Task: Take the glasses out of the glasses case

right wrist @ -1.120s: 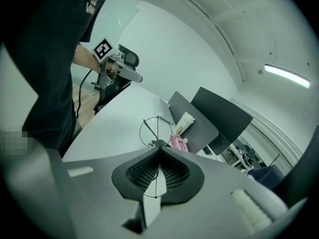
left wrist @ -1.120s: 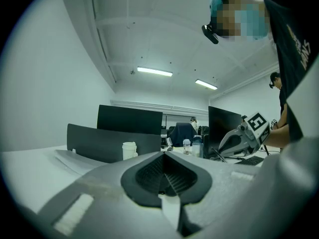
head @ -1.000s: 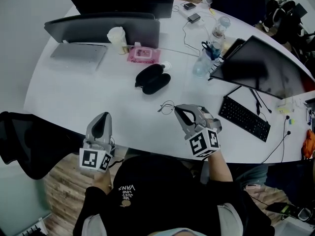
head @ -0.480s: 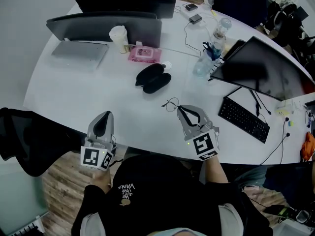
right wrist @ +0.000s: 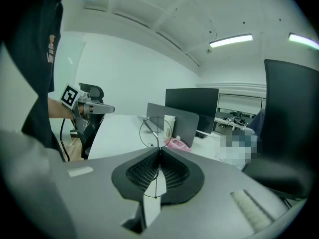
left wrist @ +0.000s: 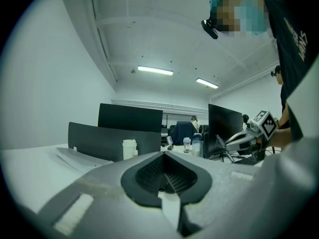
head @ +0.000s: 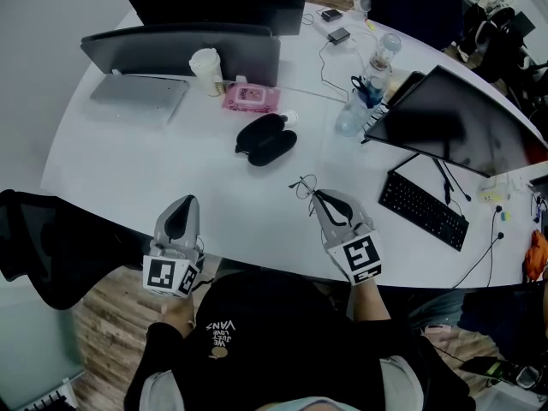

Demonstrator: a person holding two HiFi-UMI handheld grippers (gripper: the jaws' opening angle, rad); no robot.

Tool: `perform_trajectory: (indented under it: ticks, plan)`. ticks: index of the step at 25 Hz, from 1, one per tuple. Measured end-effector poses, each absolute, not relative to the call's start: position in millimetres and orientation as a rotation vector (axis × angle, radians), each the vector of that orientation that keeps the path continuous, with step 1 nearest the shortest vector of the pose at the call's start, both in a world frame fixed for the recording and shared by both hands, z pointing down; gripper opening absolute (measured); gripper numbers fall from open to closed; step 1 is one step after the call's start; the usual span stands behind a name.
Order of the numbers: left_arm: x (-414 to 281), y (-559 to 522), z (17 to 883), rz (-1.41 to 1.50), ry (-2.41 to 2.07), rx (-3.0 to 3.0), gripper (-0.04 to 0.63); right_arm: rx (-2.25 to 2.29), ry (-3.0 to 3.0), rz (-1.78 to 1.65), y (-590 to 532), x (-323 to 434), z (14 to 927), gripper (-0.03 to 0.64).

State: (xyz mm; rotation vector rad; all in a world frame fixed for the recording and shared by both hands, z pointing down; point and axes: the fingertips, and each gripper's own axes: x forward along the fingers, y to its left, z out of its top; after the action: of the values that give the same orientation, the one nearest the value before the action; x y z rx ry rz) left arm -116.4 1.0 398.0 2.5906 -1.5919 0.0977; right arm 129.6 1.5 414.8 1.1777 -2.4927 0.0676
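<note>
Pretty cluttered white bench (head: 128, 169) here. Closed silver laptop (head: 137, 98) off at the far left, just in front of a dark grey panel (head: 184, 48). Pale lidded cup (head: 206, 68) standing upright, right beside a pink wipes pack (head: 250, 97). Over on the right, a black keyboard (head: 424, 206) lying near a big dark monitor (head: 458, 118), with a clear bottle (head: 351, 114) close to its left edge. Dark garment (head: 51, 247) bunched up by the near left edge, over wood flooring (head: 107, 332).
</note>
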Motion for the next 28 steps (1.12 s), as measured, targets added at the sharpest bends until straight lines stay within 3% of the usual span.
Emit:
perform_trajectory:
  ticks: [28]
  plan:
    - [-128,-2,402,0.086,-1.608,2.560,0.001,1.180,-2.518,0.148,-7,119,422,0.006]
